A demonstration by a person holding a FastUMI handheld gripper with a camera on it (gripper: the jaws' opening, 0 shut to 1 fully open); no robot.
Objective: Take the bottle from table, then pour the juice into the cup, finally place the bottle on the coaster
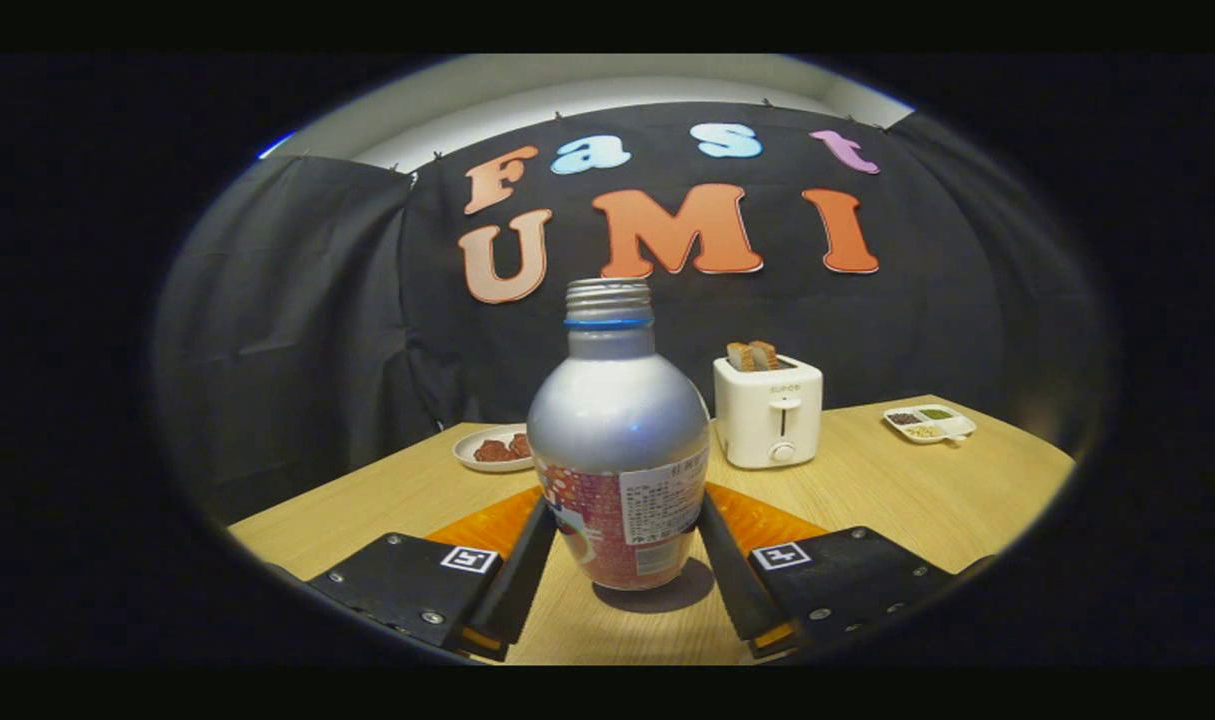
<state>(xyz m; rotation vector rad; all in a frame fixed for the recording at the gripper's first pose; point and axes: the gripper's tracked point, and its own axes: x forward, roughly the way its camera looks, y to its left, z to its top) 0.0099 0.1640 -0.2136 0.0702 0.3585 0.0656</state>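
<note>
A silver bottle with a red and white label stands upright between my fingers, its threaded neck uncapped above a blue ring. My gripper is shut on the bottle, one finger pressing each side of the labelled lower body. The bottle's base is just above the wooden table, with a shadow under it. An orange coaster lies flat on the table right behind the bottle, showing on both sides of it.
A white toaster with two slices of toast stands beyond the bottle to the right. A white plate with brown food sits at the back left. A small divided dish lies at the back right.
</note>
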